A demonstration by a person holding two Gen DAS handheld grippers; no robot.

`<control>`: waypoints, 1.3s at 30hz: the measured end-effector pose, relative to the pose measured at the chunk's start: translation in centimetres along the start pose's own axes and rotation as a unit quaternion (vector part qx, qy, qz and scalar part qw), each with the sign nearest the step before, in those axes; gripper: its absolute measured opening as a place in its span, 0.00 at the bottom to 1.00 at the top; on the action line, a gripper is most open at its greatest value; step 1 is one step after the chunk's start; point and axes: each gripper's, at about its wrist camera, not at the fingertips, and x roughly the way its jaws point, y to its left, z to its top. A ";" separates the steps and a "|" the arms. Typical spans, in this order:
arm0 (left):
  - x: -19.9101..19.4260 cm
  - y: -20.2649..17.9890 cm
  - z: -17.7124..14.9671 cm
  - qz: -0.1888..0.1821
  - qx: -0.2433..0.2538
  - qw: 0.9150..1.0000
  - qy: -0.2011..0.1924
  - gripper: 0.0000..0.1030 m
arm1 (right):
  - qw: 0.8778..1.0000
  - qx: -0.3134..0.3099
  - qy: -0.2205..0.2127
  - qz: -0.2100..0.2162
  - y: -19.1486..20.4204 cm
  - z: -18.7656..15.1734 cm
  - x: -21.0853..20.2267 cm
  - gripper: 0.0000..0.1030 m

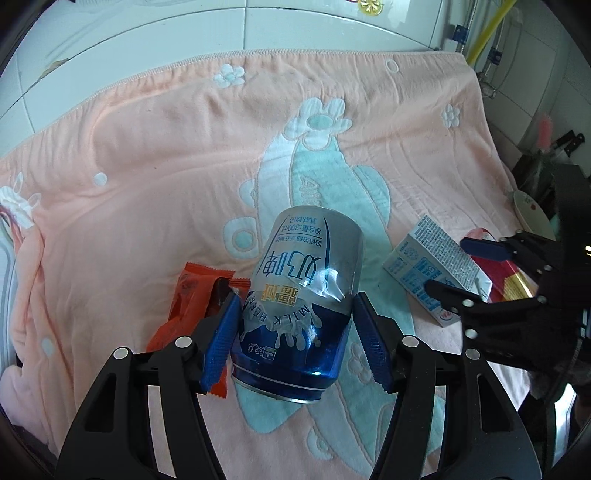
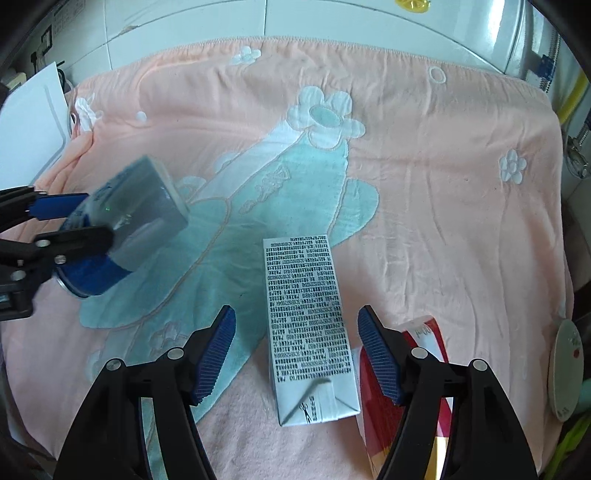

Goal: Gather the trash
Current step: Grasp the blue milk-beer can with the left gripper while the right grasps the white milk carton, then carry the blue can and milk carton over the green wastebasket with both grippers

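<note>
A dented blue and silver milk-beer can (image 1: 299, 302) sits between the blue pads of my left gripper (image 1: 295, 332), which is shut on it; it looks lifted off the towel. The can also shows in the right wrist view (image 2: 125, 225). An orange snack wrapper (image 1: 188, 299) lies on the towel just left of the can. A white and blue drink carton (image 2: 308, 325) lies flat between the open fingers of my right gripper (image 2: 295, 354), not touching either pad. The carton (image 1: 432, 258) and right gripper (image 1: 454, 266) also show in the left wrist view. A red and gold wrapper (image 2: 424, 369) lies under the right finger.
Everything rests on a pink towel (image 2: 443, 184) with teal and white flower patterns, spread over a white tiled surface (image 1: 147, 44). A round white object (image 2: 565, 373) sits off the right edge. A yellow pipe (image 1: 487, 29) runs at the far right.
</note>
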 end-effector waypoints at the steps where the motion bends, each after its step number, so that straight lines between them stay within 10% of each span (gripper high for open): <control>1: -0.2 0.2 -0.2 0.000 -0.002 1.000 -0.001 0.59 | 1.000 0.001 0.003 0.002 0.0 0.1 0.2 0.61; 5: -0.8 0.5 -0.9 0.002 -0.004 1.000 -0.001 0.59 | 1.000 0.001 0.010 0.008 0.4 0.0 0.5 0.44; 14: -3.1 0.4 -2.5 -0.005 -0.010 1.000 -0.005 0.58 | 1.000 0.010 -0.018 0.022 1.2 -1.9 -3.8 0.41; 39: -14.3 -7.6 -13.3 -0.075 0.049 0.996 -0.012 0.56 | 0.998 0.040 -0.051 0.003 5.4 -21.1 -18.8 0.41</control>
